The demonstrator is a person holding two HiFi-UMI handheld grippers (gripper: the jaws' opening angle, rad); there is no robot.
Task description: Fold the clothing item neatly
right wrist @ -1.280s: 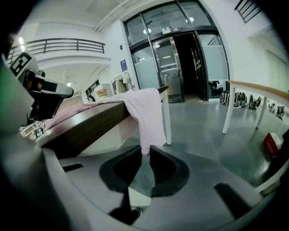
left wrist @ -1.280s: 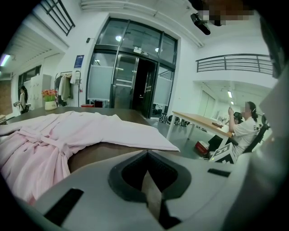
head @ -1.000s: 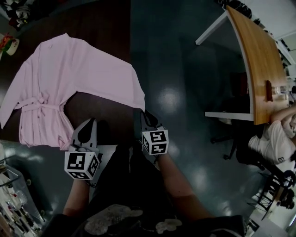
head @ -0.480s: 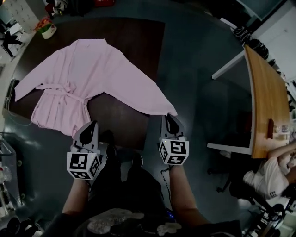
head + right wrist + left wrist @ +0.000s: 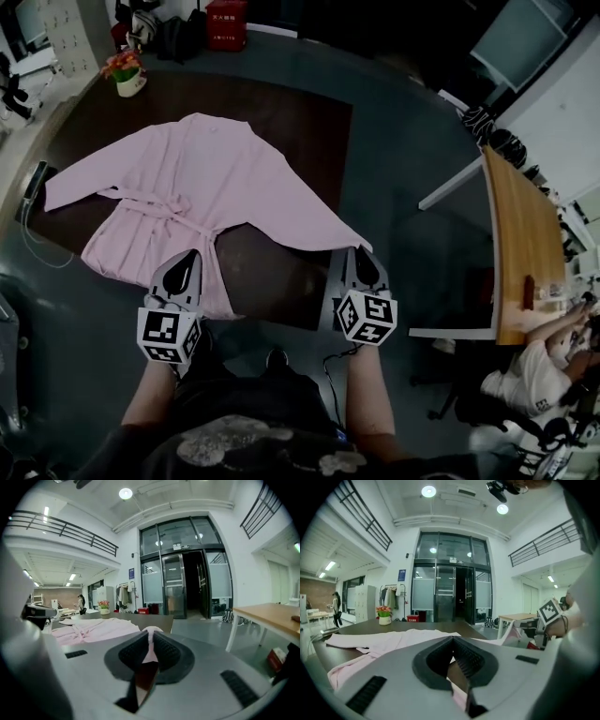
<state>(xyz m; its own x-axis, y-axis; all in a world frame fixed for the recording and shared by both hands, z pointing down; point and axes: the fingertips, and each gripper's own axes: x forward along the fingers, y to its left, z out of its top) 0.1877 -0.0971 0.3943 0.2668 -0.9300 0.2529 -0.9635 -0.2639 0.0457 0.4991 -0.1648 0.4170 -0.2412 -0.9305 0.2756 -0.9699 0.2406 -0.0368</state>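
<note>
A pink robe [image 5: 216, 178] lies spread on the dark brown table [image 5: 309, 122], its belt tied at the waist. My right gripper [image 5: 364, 258] is at the table's near right corner, shut on the end of the robe's right sleeve [image 5: 349, 240]. In the right gripper view the pink cuff [image 5: 150, 651] shows pinched between the pads. My left gripper [image 5: 187, 258] hovers over the robe's hem [image 5: 217, 298], jaws shut. In the left gripper view its tips [image 5: 452, 639] meet with no cloth showing between them. The robe [image 5: 393, 639] lies flat beyond.
A flower pot [image 5: 128, 75] stands at the table's far left corner, with a red box [image 5: 225, 23] on the floor behind it. A dark flat object [image 5: 36, 178] lies at the table's left edge. A wooden desk [image 5: 520, 244] and a seated person [image 5: 544, 375] are at the right.
Both grippers have risen. The right one has kept its hold on the sleeve end. The head view has swung up, so the whole table and robe now show.
</note>
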